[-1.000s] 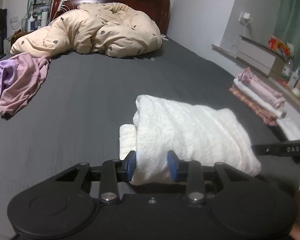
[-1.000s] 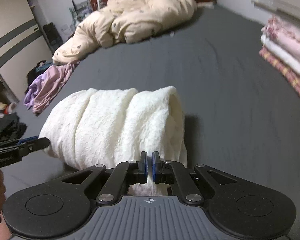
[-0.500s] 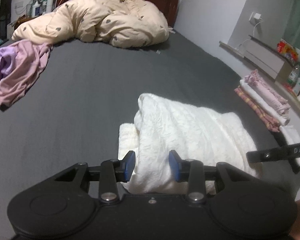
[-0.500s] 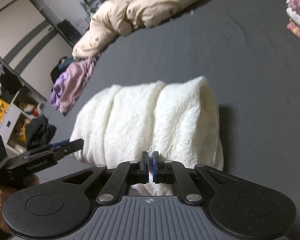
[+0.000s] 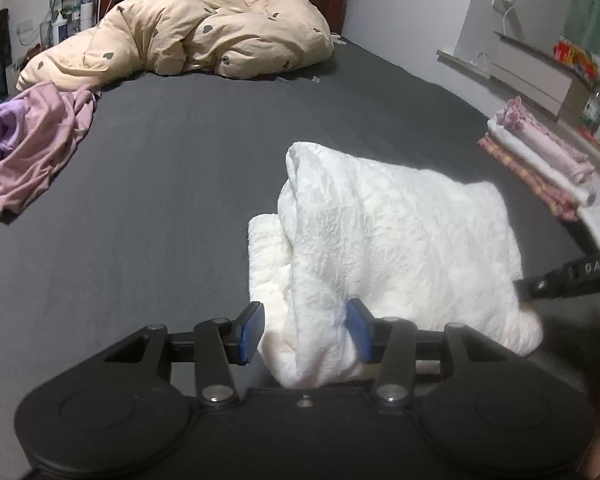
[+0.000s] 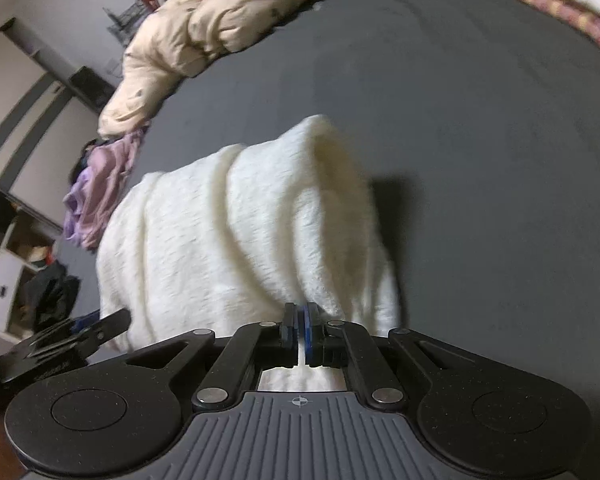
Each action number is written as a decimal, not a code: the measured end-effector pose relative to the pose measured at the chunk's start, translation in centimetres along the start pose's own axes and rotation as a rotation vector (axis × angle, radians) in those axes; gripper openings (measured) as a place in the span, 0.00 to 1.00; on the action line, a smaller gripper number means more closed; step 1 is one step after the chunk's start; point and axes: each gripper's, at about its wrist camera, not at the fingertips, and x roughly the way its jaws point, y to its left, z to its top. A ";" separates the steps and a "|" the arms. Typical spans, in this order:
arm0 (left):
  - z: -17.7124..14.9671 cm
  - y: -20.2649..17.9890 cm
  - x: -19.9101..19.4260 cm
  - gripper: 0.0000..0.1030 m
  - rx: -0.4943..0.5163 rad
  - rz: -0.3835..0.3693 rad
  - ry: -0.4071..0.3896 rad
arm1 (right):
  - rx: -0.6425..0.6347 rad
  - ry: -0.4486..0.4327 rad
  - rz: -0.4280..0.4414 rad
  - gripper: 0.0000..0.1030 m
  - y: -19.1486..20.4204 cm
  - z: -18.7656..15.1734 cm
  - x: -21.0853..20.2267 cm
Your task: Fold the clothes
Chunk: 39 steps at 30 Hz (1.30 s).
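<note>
Covering the mattress, dark grey sheet (image 5: pixel 188 184)

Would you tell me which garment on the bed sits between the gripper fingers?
The white textured garment; the purple clothes and folded stack lie away.

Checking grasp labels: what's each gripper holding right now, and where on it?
Right gripper: shut on the white garment, pinching its near edge. Left gripper: jaws opening, a garment fold between them, no longer clamped.
</note>
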 end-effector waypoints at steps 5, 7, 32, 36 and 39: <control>0.5 0.1 -2.7 0.44 0.016 -0.015 -0.064 | -0.093 -0.052 0.009 0.03 1.6 0.9 -2.3; 1.0 0.1 -3.3 0.44 0.022 -0.039 -0.086 | -0.142 -0.074 0.039 0.03 2.4 1.4 -3.2; 1.6 -4.3 0.2 0.60 0.117 -0.130 -0.087 | -0.263 -0.078 -0.157 0.03 6.5 -1.3 2.3; 1.4 -4.3 0.3 0.71 0.125 -0.144 -0.100 | -0.216 -0.100 -0.120 0.06 5.8 -1.7 1.7; 1.2 -4.4 0.3 0.79 0.138 -0.160 -0.107 | -0.180 -0.133 -0.086 0.63 5.5 -1.8 0.6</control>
